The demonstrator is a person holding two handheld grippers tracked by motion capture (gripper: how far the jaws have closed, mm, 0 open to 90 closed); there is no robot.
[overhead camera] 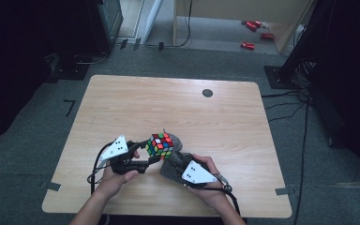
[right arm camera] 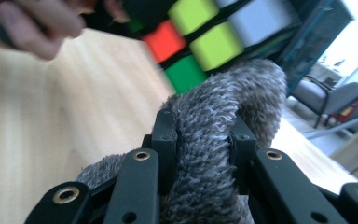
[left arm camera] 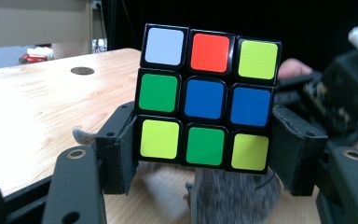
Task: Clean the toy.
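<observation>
A Rubik's cube [overhead camera: 160, 145] hangs just above the wooden table [overhead camera: 168, 108], near its front middle. My left gripper [overhead camera: 148, 152] is shut on it; in the left gripper view both black pads [left arm camera: 121, 151] press the cube [left arm camera: 207, 98] at its lower sides. A grey fuzzy cloth [overhead camera: 171, 161] lies under and to the right of the cube. My right gripper [overhead camera: 176, 161] is shut on a fold of that cloth [right arm camera: 209, 154], which bulges up between its jaws. The cube's underside [right arm camera: 200, 42] shows blurred just above the cloth.
A small dark round hole [overhead camera: 207, 93] sits in the tabletop near the far edge. Black cables trail off the table's right side onto the grey floor. Red items [overhead camera: 253, 28] lie on the floor beyond the table.
</observation>
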